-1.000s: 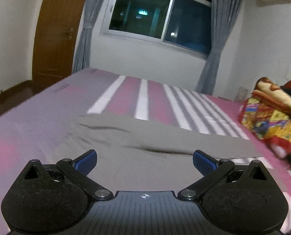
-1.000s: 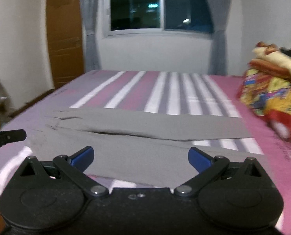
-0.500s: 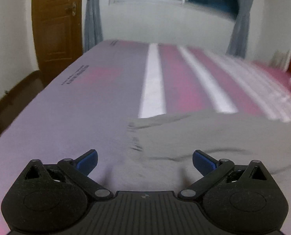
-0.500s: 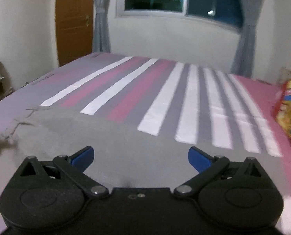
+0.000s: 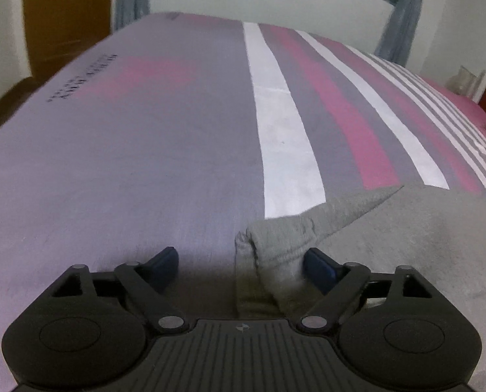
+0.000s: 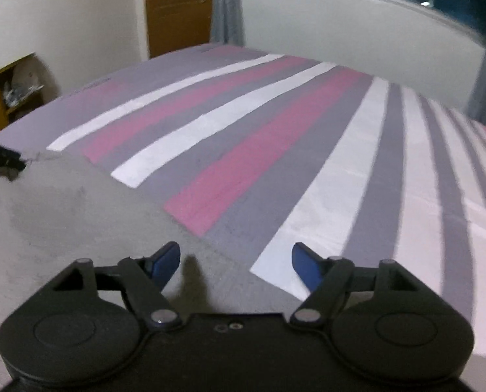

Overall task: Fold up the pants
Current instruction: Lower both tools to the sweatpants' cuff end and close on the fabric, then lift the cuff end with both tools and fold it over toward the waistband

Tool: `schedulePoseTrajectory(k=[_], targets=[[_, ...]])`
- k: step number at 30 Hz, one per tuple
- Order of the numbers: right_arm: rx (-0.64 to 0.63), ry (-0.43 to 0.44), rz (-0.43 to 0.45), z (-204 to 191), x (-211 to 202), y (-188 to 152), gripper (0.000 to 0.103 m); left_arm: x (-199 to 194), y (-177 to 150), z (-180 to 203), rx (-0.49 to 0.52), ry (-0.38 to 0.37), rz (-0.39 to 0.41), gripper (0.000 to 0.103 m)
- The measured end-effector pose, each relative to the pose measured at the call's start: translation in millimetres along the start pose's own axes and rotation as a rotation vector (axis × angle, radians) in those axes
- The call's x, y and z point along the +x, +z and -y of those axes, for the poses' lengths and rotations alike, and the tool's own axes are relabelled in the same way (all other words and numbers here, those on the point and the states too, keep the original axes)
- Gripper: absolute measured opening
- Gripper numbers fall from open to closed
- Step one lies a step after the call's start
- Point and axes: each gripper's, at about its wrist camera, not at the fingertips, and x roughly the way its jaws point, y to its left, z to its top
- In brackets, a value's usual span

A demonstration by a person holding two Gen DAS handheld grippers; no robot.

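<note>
Pants (image 5: 390,228) lay grey on your striped bed (image 5: 145,163); left gripper (image 5: 239,261) was closing around their bunched corner, right gripper (image 6: 236,259) closing over their far edge, neither pinching yet.

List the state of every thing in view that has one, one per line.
pants: spread on the bed, corner bunched up
left gripper: jaws closing, bunched pants corner between them, not yet pinched
right gripper: jaws closing over the pants edge, nothing pinched
bed sheet: flat
door: shut

Each black tool (image 5: 239,263) carries blue fingertips (image 6: 303,263) and silver pivots.
</note>
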Motion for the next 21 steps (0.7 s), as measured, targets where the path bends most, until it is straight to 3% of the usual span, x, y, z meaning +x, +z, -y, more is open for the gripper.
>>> schedulePoseTrajectory(k=[6, 7, 10, 11, 13, 16, 18, 21], targets=[[-0.091, 0.145, -0.092, 4.6, 9.9, -0.4, 0.074, 2.2, 1.9, -22.0, 0.019, -0.118, -0.042, 0.082], [-0.101, 0.154, -0.106, 5.2, 10.3, 0.7, 0.073, 2.6, 1.9, -23.0, 0.017, -0.13, -0.045, 0.076], [-0.14, 0.155, -0.148, -0.6, 14.0, 3.5, 0.072, 6.7, 1.6, -18.2, 0.015, -0.19, -0.056, 0.04], [-0.147, 0.159, -0.158, -3.4, 14.8, 4.3, 0.07, 9.1, 1.1, -13.9, 0.02, -0.173, -0.05, 0.039], [-0.144, 0.173, -0.166, -5.2, 15.9, 6.7, 0.041, 9.7, -1.2, -8.1, 0.031, -0.154, -0.034, 0.037], [-0.148, 0.162, -0.165, -14.6, 14.1, 5.3, 0.012, 1.7, -4.7, -5.5, 0.019, -0.146, -0.001, 0.026], [-0.163, 0.137, -0.156, -21.6, 8.4, 5.1, 0.004, -10.5, -7.6, -1.5, 0.02, -0.136, 0.05, 0.022], [-0.209, 0.088, -0.105, -29.9, -8.5, 3.3, 0.003, -36.6, -11.2, 5.8, 0.023, -0.14, 0.135, 0.019]])
